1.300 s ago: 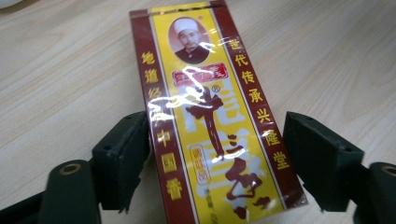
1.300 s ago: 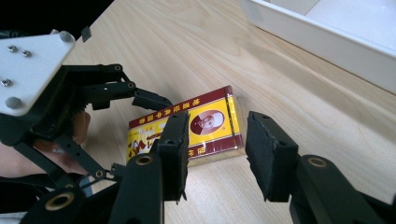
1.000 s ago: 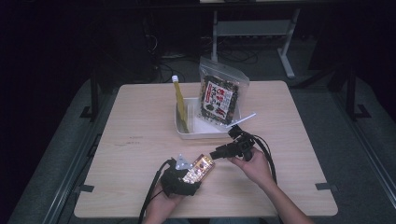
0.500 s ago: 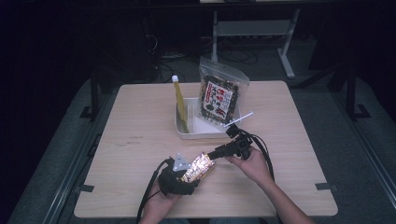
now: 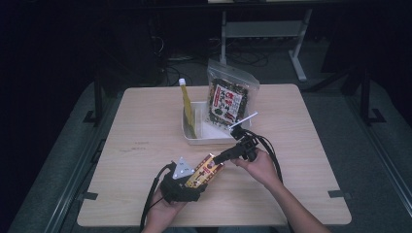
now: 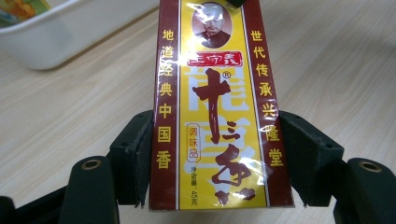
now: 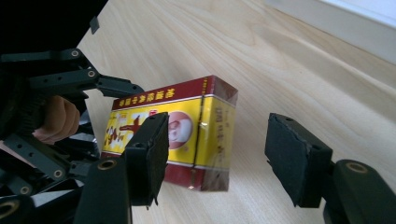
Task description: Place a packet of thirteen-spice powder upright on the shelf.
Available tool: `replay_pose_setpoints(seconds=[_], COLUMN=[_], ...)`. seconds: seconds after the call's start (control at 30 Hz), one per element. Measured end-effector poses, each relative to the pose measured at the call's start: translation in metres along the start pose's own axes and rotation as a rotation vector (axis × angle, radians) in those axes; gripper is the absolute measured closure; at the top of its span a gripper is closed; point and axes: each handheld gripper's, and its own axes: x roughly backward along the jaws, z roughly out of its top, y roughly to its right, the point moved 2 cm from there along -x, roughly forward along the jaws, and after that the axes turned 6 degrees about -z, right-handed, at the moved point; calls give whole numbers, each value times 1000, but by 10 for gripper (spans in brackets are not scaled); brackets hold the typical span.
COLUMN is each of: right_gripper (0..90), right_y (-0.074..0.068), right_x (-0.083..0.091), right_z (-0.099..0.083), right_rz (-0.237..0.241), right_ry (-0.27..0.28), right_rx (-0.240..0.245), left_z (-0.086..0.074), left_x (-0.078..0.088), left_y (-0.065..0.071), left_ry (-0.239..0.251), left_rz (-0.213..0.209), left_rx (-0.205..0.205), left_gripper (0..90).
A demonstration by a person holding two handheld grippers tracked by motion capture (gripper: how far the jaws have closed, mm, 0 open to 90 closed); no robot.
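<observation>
right now the left gripper [image 5: 187,182] is clamped on the near end of a red-and-yellow seasoning box [image 5: 204,171], its pads pressing the two long sides, as the left gripper view shows [image 6: 212,140]. the box is held low over the wooden table [image 5: 145,131], near the person's edge, its far end pointing up and away toward the white plastic bin [image 5: 192,138].

the right gripper [image 5: 224,156] sits at that far end with its jaws apart; they have just been opening. in the right gripper view the box [image 7: 187,135] lies behind the left pad and the gap beside it, and the pads do not press on it. this reads as a hand-over just finished, or a re-grip in progress, with the left gripper now carrying the box alone.

in the bin stand a tall yellow bottle with a white cap [image 5: 186,109] and a clear zip bag of dark dried food [image 5: 228,99], with a white stick [image 5: 243,120] leaning at the rim.

the next move probably calls for the right gripper to back clear without knocking the box, while the left grip holds firm on the slick wrapper, since a tilt could let it slide.
</observation>
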Motion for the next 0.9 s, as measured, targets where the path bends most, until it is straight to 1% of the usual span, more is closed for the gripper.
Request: replay_pose_setpoints(seconds=[0.03, 0.07, 0.1, 0.13, 0.17, 0.2, 0.23, 0.27, 0.3, 0.33, 0.37, 0.4, 0.43, 0.47, 0.5, 0.53, 0.67, 0.73, 0.77, 0.9], right_gripper=[390, 387, 382, 382, 382, 382, 388, 389, 389, 391, 408, 408, 451, 451, 477, 475, 488, 490, 490, 494], right_y=[0, 1, 2, 3, 3, 3, 3, 3, 3, 2, 1, 1, 0, 0, -1, -2, -2, -2, -2, -2], right_x=[0, -1, -3, -4, -4, -4, -5, -6, -6, -7, -9, -9, -10, -10, -10, -10, -10, -10, -10, -9], right_z=[0, 0, 2, 2, 3, 3, 4, 5, 5, 5, 6, 6, 6, 6, 6, 6, 6, 6, 6, 6], right_rz=[0, 5, 32, 46, 61, 61, 84, 94, 94, 110, 133, 133, 149, 149, 158, 160, 170, 177, 177, 181], right_ry=[0, -3, -6, -5, -7, -7, -9, -13, -13, -20, -27, -27, -32, -32, -34, -36, -36, -38, -38, -42], right_rx=[0, -3, -13, -19, -27, -27, -32, -34, -34, -39, -42, -42, -34, -34, -28, -18, -27, -29, -29, -39], left_z=[0, 0, 1, 1, 1, 1, 1, 1, 2, 2, 2, 2, 2, 2, 2, 1, 2, 2, 2, 2], left_x=[0, 1, 3, 3, 4, 4, 5, 5, 6, 6, 7, 7, 7, 7, 7, 7, 8, 8, 9, 8], left_y=[0, 0, 0, 0, 1, 1, 1, 1, 1, 1, 1, 1, 0, 0, 0, 0, -1, 0, 0, 0], left_ry=[0, 10, 16, 16, 27, 27, 33, 33, 36, 40, 45, 45, 46, 46, 46, 45, 50, 54, 54, 60], left_rz=[0, -1, -1, -1, 3, 3, 2, 2, 3, 3, 3, 3, 1, 1, -1, -1, -1, 3, 10, 2], left_rx=[0, -1, -5, -5, -7, -7, -9, -9, -13, -15, -19, -19, -19, -19, -16, -16, -18, -25, -40, -38], left_gripper=[326, 326, 326, 326, 326, 326, 326, 326, 326, 326, 326, 326, 326, 326, 326, 326, 326, 326, 326, 325])
